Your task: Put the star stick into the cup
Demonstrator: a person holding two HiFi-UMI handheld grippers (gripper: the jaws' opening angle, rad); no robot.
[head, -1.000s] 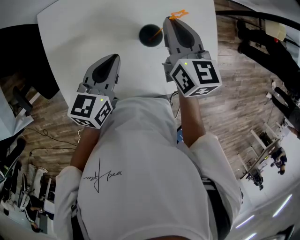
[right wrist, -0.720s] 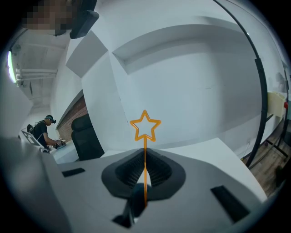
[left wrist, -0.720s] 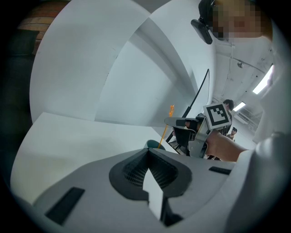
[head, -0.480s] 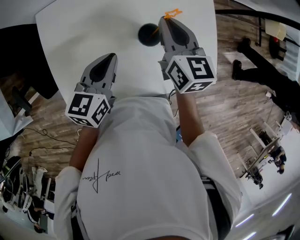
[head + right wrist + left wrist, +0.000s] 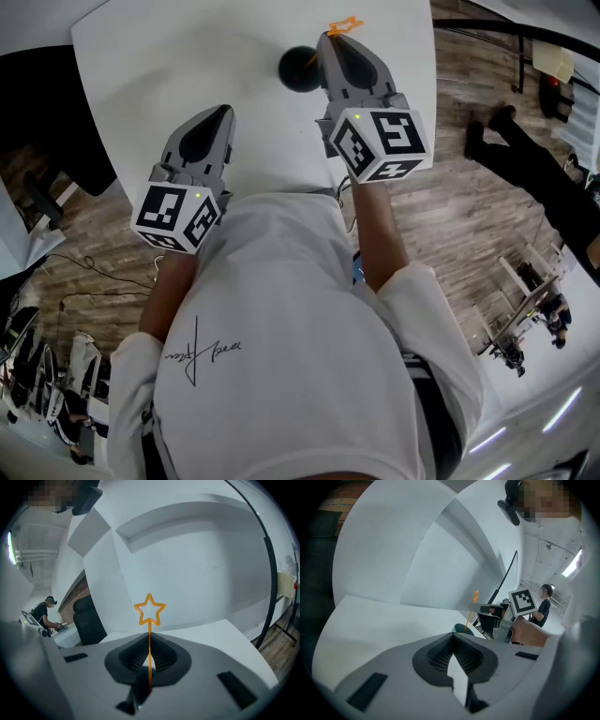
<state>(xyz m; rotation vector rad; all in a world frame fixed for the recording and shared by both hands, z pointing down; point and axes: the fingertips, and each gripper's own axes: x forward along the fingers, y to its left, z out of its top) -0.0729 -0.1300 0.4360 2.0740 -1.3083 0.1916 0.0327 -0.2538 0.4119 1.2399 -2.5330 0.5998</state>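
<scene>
A black cup [image 5: 300, 68] stands on the white table [image 5: 169, 56], at its far side. My right gripper [image 5: 330, 39] hovers just right of the cup, shut on the orange star stick [image 5: 344, 26]. In the right gripper view the star stick [image 5: 149, 611] rises upright from between the closed jaws. From the left gripper view, the star stick [image 5: 475, 596] slants down to the cup [image 5: 464, 629], its lower end at the rim. My left gripper [image 5: 222, 112] is shut and empty, nearer the table's front edge and left of the cup.
A black office chair [image 5: 47, 112] stands left of the table. Right of the table is wooden floor, where a person in dark clothes [image 5: 534, 178] moves. Cables lie on the floor at the lower left.
My right gripper has shifted slightly left and farther over the table with the star stick. The left gripper has barely moved. The person on the right has walked.
</scene>
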